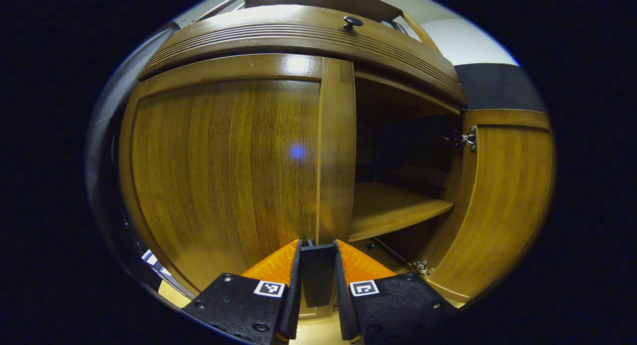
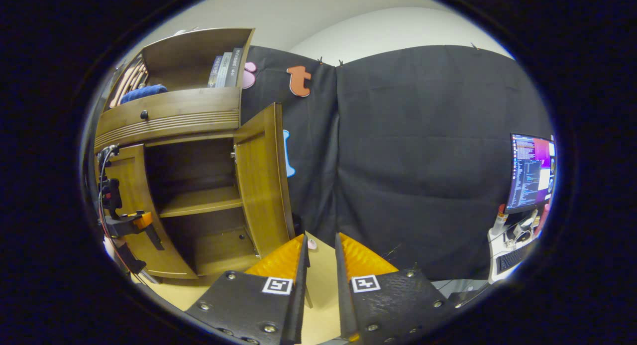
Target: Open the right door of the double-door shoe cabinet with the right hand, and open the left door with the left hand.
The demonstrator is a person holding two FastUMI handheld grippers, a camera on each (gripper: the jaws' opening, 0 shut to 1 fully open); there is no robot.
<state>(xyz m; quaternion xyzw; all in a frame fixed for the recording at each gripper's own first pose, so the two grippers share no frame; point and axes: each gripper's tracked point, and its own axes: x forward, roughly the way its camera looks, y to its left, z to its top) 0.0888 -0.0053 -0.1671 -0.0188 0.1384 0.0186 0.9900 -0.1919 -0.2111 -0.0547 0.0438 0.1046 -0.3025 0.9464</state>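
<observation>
At the bottom centre of the left gripper view, our left gripper has its two orange fingers closed in on a dark upright piece, which we take to be the left door's handle; both fingers seem to press on it, so we read the claw as gripping it. Just beyond, the left door covers the left and centre of the frame and looks closed. To its right the cabinet's inside is dark, a shelf crosses it, and the right door stands swung open at the right edge.

In the right gripper view, our right gripper sits at the bottom centre, well apart from the cabinet, its fingers slightly parted with nothing between them. The shoe cabinet lies at the left of that frame, with the right door's edge toward us.

We judge the right-door step done and the left-door step in hand. The next move calls for pulling the handle outward along the hinge arc, keeping the grip firm so it does not slip.
</observation>
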